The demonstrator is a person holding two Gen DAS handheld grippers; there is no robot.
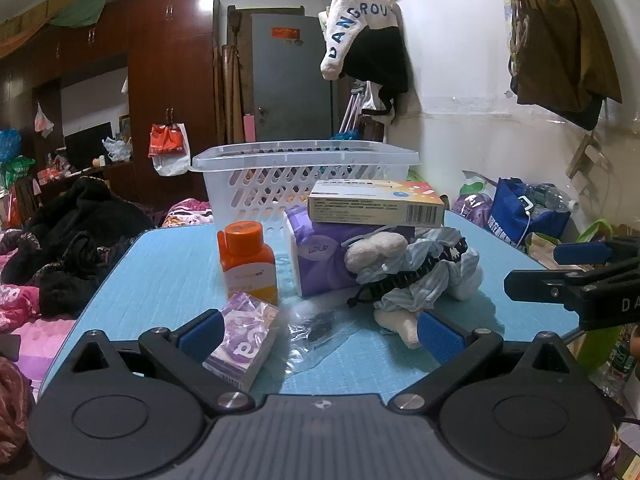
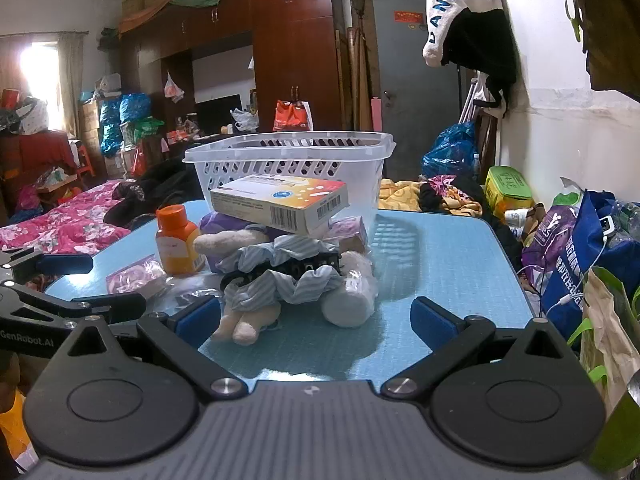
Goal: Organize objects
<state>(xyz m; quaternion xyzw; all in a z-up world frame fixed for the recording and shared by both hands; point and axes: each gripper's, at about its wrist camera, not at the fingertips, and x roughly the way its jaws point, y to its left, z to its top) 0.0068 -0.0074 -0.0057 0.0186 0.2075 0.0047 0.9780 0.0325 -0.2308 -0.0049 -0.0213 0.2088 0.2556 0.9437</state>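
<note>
A white plastic basket [image 1: 304, 172] stands at the far end of the blue table [image 1: 168, 264]; it also shows in the right wrist view [image 2: 288, 160]. In front of it is a pile: a medicine box [image 1: 376, 202] [image 2: 280, 202] on a purple tissue pack [image 1: 320, 256], a striped scrunchie [image 1: 424, 276] [image 2: 280, 280], a black hair clip [image 1: 412, 274], a plush toy [image 2: 244, 320]. An orange bottle [image 1: 248, 260] [image 2: 176, 240] stands left. A small purple tissue packet [image 1: 244, 336] lies by my open left gripper [image 1: 320, 332]. My right gripper [image 2: 316, 320] is open and empty.
A clear plastic bag [image 1: 320, 332] lies flat on the table near the front. A bed with pink bedding [image 2: 68, 224] and dark clothes is left of the table. Bags [image 2: 580, 256] crowd the floor on the right, by the white wall.
</note>
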